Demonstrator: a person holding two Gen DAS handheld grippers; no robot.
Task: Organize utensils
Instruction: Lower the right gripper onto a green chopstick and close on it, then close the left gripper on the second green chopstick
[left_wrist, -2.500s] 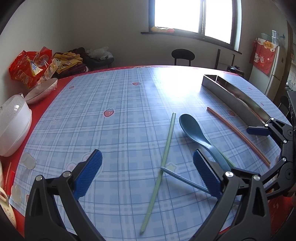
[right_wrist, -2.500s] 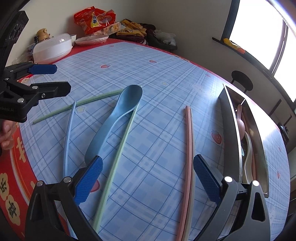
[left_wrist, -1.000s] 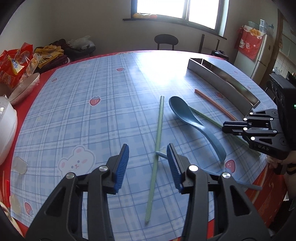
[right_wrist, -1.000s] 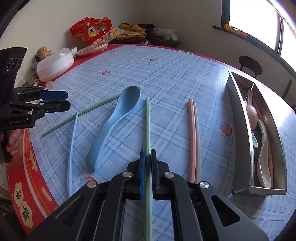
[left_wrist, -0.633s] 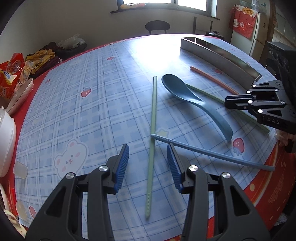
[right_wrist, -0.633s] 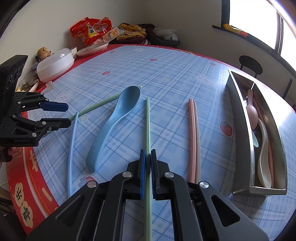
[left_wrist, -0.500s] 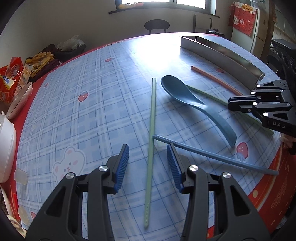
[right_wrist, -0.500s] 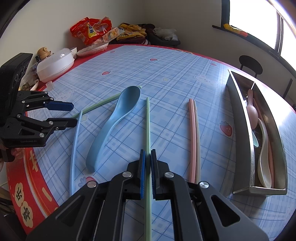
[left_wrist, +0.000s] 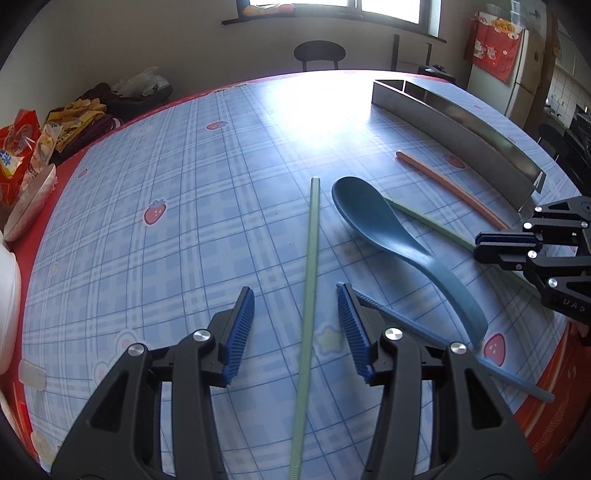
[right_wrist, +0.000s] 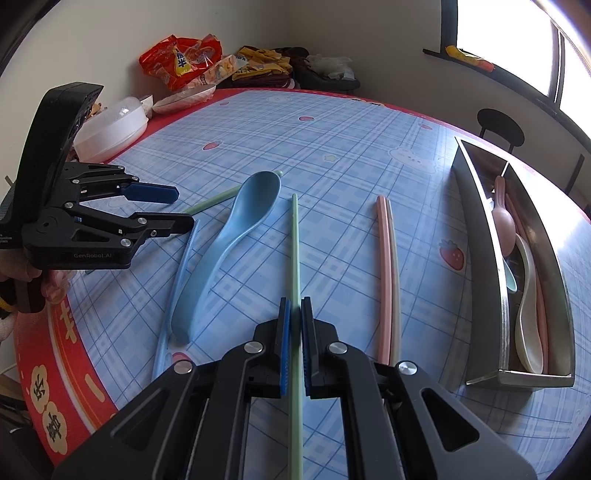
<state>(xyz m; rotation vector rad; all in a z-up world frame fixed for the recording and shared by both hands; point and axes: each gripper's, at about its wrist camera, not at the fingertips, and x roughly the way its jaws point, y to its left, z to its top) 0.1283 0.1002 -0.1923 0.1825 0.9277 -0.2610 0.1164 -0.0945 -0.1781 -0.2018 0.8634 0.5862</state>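
Lowered over the checked tablecloth (left_wrist: 221, 184), left claw (left_wrist: 295, 328) opens around nothing gripped; right claw (right_wrist: 294, 328) pinches a green chopstick (right_wrist: 294, 251).

Far tablecloth open, near edge crowded
Bare tablecloth (left_wrist: 229, 155) lies far; spoon (left_wrist: 399, 240), chopsticks (right_wrist: 386, 273) and steel tray (right_wrist: 480, 258) crowd the right.

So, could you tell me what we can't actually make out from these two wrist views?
- Left wrist view: the metal tray shows only its outer wall, so its contents are hidden.
- Left wrist view: the right gripper covers the near stretch of its green chopstick.
- Right wrist view: the left gripper hides part of the other green chopstick.
- Snack bags: print too small.
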